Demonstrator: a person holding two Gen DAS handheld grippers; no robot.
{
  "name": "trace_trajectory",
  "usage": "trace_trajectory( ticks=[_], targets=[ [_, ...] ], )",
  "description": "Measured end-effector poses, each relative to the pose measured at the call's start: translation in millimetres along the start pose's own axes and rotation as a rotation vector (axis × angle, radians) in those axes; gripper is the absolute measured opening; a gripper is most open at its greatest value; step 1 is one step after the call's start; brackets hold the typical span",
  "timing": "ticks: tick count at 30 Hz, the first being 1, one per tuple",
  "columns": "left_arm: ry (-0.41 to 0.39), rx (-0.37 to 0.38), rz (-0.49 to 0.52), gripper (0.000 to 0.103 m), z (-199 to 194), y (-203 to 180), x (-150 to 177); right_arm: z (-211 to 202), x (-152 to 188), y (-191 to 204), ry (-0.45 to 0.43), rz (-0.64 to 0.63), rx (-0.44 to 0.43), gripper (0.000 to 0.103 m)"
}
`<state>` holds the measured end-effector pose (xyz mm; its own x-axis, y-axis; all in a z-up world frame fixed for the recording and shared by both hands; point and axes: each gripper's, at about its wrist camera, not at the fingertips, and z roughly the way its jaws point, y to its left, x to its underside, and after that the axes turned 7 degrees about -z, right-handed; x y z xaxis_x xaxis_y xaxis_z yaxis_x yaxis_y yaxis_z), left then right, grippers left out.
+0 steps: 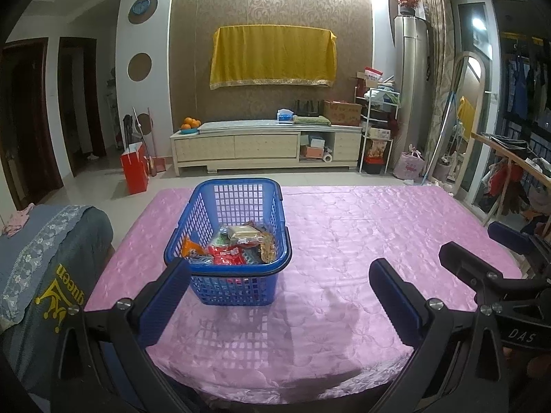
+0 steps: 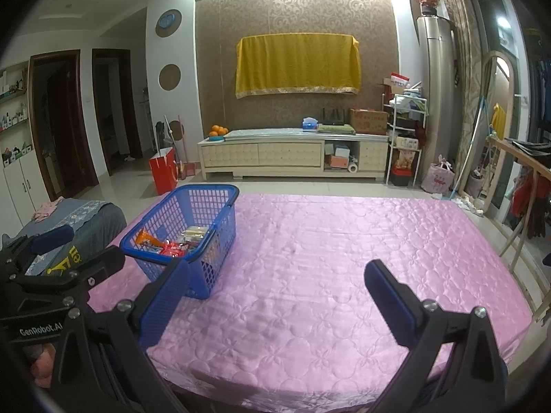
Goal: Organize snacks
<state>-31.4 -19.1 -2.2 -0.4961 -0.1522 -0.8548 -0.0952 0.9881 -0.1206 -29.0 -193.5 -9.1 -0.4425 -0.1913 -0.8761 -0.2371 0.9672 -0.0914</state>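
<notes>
Room: patterned brown wall at the back, a yellow cloth (image 1: 273, 55) hung across it; a long pale cabinet (image 1: 265, 144) stands on the floor below.
Table: covered with a pink quilted cloth (image 2: 344, 258), filling the lower half of both views.
Armchair: grey-blue, lace-trimmed cover (image 1: 44, 241), just beside the table's left edge.
Basket: blue plastic lattice (image 1: 234, 203), sits on the pink cloth toward the table's left side, handles folded down along the rim.
Snacks: a heap of packets (image 1: 234, 244) inside the basket, at the near end; a red packet (image 1: 225, 254) in front, an orange one (image 2: 148, 239) to the left, a pale clear-wrapped one (image 1: 242, 230) behind. Far end of the basket shows bare lattice.
Left tongs (image 1: 280, 296): spread wide, nothing between the blue pads; held low over the near table edge, the left pad (image 1: 165, 306) overlapping the basket's near corner in view, contact not clear.
Right tongs (image 2: 277, 297): also spread wide, gripping nothing; over bare pink cloth, basket off to their left.
Oranges: small pile in a bowl (image 1: 190, 124) at the cabinet's left end.
Red bag (image 1: 135, 168): on the floor, left of the cabinet.
</notes>
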Motion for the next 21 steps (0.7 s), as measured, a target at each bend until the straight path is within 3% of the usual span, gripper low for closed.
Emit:
trace_trajectory(
  ticks=[21],
  targets=[
    [-0.010,-0.017,-0.001,0.103,0.3,2.4,3.9,0.3,-1.7,-0.9,0.009,0.005,-0.011,0.103]
  ],
)
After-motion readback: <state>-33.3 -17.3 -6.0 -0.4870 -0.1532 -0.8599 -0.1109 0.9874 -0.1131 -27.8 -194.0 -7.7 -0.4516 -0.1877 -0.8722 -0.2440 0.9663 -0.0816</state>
